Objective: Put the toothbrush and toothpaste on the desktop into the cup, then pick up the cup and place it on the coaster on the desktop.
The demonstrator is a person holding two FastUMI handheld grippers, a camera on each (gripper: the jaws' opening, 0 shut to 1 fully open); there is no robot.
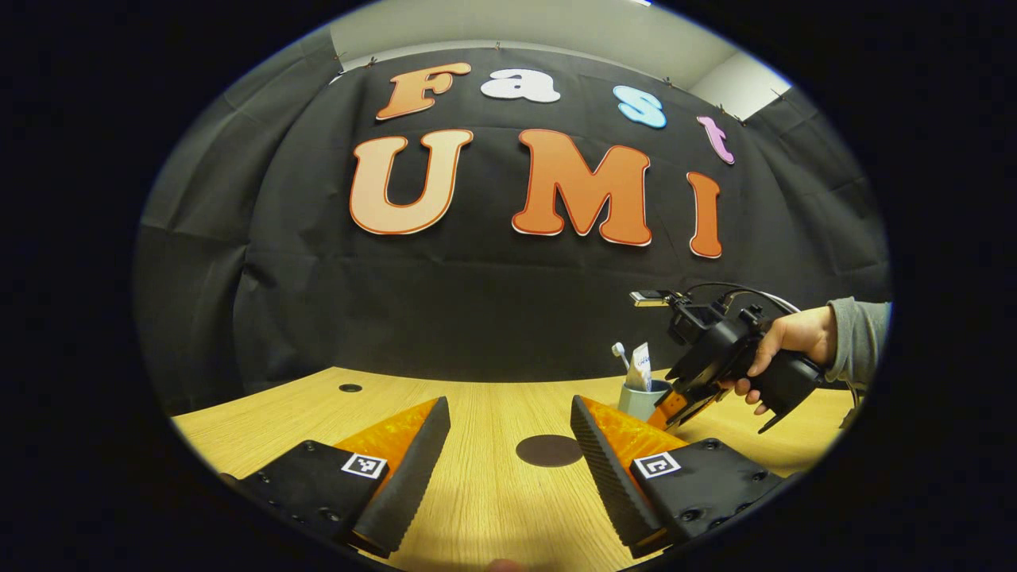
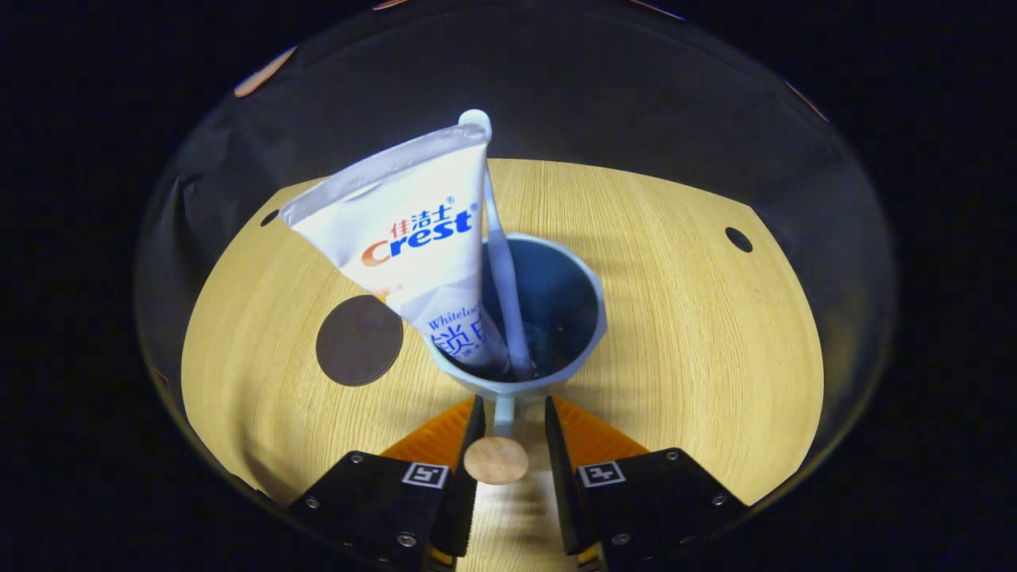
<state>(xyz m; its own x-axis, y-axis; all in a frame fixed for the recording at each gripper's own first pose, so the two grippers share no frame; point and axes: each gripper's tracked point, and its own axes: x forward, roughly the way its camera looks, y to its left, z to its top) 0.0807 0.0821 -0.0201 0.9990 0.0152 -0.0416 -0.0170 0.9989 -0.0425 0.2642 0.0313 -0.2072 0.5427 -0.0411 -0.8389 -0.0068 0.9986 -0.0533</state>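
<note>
Now one cup (image 2: 548, 318), one toothbrush (image 2: 500, 262), one toothpaste (image 2: 413, 238), right gripper (image 2: 508, 445) clamping handle (image 2: 503, 419).

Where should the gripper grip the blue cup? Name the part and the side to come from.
Grip the cup by its handle, coming level from the handle side. The handle sticks out toward the right gripper and already sits between its fingers. The toothpaste and toothbrush lean out over the rim, so a grasp from above looks blocked.
</note>
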